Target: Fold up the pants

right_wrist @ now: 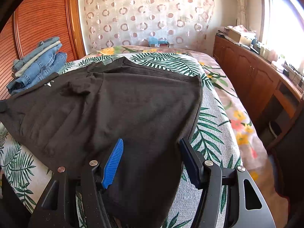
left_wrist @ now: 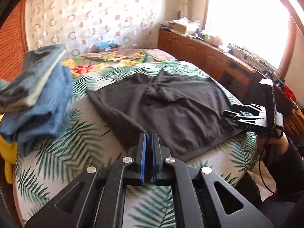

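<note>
The wide bed with a palm-leaf printed cover (right_wrist: 212, 133) showed bare cover right of the dark grey cotton pants (right_wrist: 123, 104) spread across it. Folded blue denim jeans (right_wrist: 38, 62) sat far left. The right gripper (right_wrist: 152, 148) was spread wide over the near hem; the left gripper (left_wrist: 149, 139) was clenched, empty, just beside a leg edge.
</note>
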Demonstrator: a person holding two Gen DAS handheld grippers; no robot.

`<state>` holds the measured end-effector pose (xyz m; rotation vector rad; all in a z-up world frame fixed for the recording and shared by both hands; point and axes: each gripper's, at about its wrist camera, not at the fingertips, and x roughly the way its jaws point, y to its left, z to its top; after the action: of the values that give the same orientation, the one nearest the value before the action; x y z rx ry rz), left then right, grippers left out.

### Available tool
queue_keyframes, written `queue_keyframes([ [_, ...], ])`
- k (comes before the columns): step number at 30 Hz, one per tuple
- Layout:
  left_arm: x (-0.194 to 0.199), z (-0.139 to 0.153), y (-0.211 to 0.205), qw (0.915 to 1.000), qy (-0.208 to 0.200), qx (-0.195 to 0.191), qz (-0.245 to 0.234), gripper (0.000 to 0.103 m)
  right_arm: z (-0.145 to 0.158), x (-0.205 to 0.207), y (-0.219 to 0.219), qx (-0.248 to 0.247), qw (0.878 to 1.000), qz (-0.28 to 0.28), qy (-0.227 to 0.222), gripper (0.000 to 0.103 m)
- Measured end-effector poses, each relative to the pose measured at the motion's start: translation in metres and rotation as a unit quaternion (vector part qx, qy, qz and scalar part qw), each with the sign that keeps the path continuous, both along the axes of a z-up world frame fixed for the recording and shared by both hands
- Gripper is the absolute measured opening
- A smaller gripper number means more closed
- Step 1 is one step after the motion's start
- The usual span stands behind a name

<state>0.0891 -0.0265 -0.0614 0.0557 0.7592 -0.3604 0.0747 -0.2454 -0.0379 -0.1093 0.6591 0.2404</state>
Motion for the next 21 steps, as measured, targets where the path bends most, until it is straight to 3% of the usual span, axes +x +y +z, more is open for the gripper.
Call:
queue_keyframes([
  [21,0.02,0.025,-0.083,0.9958,-0.016,0.001,-0.09,0.004,-0.002,-0.001,0.0,0.01,1.0,-0.001,-0.001,0.063],
])
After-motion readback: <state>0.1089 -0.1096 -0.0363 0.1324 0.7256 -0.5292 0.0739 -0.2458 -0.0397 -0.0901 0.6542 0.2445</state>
